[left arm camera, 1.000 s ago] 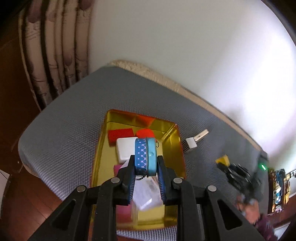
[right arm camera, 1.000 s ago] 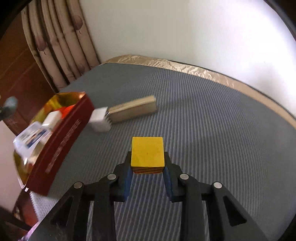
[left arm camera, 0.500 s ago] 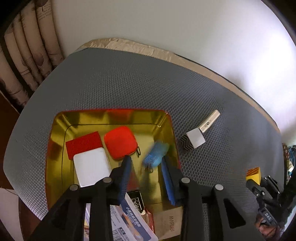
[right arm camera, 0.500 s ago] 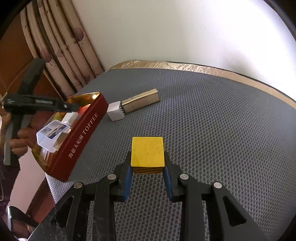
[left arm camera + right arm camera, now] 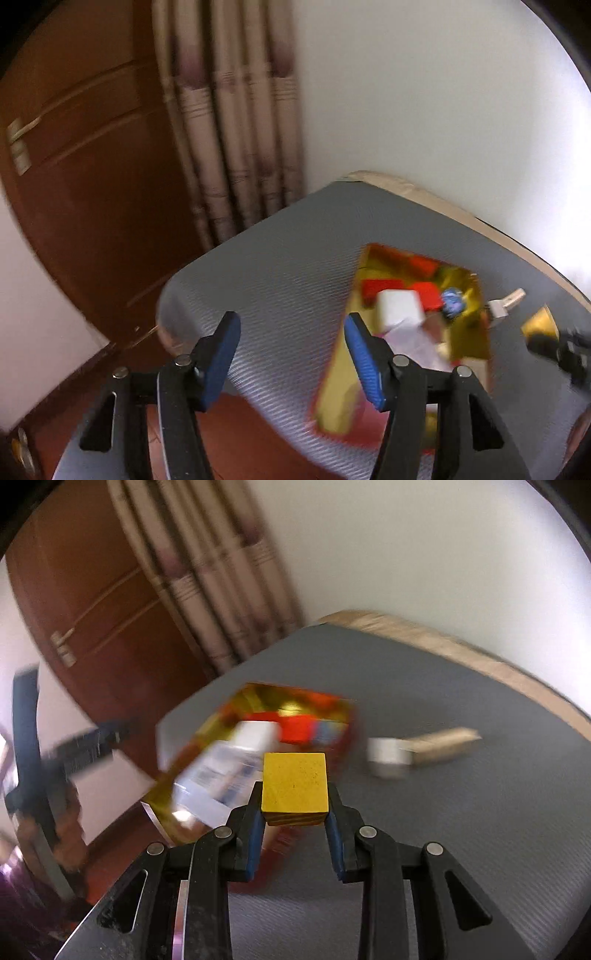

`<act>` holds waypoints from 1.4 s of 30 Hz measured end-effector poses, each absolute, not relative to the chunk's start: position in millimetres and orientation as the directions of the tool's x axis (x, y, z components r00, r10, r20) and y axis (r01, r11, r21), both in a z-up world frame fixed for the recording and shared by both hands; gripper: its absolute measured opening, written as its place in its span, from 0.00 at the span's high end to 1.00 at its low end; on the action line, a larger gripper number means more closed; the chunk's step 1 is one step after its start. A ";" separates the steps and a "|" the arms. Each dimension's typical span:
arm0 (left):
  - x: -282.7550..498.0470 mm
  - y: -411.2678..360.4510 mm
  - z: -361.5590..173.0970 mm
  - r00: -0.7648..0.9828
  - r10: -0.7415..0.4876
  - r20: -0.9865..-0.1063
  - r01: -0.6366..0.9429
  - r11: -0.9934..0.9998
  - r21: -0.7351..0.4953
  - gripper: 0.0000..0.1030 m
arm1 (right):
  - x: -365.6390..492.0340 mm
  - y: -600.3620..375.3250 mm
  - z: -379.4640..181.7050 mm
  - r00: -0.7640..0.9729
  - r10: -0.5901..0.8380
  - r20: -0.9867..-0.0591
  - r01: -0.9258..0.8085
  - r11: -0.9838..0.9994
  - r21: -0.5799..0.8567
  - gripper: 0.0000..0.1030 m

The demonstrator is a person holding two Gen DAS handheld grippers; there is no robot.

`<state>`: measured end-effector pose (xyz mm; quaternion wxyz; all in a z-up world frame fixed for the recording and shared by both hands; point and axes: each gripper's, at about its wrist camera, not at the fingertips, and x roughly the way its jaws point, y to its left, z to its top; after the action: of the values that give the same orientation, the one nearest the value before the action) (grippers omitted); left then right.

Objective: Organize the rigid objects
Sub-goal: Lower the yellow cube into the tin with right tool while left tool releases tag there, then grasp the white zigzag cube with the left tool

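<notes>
A: What is nearest in the right wrist view?

B: The right gripper (image 5: pixel 294 814), its jaws closed narrow on a yellow block (image 5: pixel 294 783). The pads press both sides of the block, and its striped lower edge shows just under the yellow face.

A: And the left gripper (image 5: pixel 291 354)?

B: Its jaws are opening, already wide, with nothing between them. Only the grey mat (image 5: pixel 280 266) lies beyond its blue pads (image 5: pixel 364 363).

A: Where does that put the gold tin (image 5: pixel 469 332)?

B: Just right of the left gripper's right finger, on the mat. In the right wrist view the tin sits beyond and left of the yellow block.

A: What is inside the tin?

B: A white square piece (image 5: pixel 399 308), red pieces (image 5: pixel 424 293) behind it, and a small blue patterned thing (image 5: pixel 453 302) towards the tin's far right wall. A clear box with a printed label (image 5: pixel 221 771) lies at the tin's near end. All are blurred.

A: Anything beside the tin?

B: To its right on the mat lies a tan bar with a white cap (image 5: pixel 424 751), apart from the tin.

A: And farther off?

B: Past the tin's far left corner hang curtains (image 5: pixel 236 122), with a brown door (image 5: pixel 92 166) left of them.
</notes>
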<state>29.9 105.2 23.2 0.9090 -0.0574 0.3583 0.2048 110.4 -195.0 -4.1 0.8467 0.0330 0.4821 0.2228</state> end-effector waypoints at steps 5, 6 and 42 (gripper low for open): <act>11.8 133.1 16.6 0.632 0.362 -0.685 -0.510 0.860 -0.016 0.42 | 160.0 -117.2 -16.9 0.331 0.419 -0.845 -0.401 0.873 0.276 0.73; 12.8 137.9 16.9 0.635 0.354 -0.687 -0.509 0.860 -0.028 0.42 | 167.7 -108.6 -21.2 0.315 0.419 -0.852 -0.400 0.872 0.281 0.73; 37.1 12.9 61.1 0.693 -0.150 -0.705 0.095 0.989 -0.117 0.30 | 31.6 -390.1 -75.7 0.497 -0.216 -0.840 0.225 0.967 -0.116 0.24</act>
<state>37.1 12.9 61.1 0.9194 -0.0357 0.3861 -0.0666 31.6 -390.1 -75.7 0.8652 0.0045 0.4850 -0.1275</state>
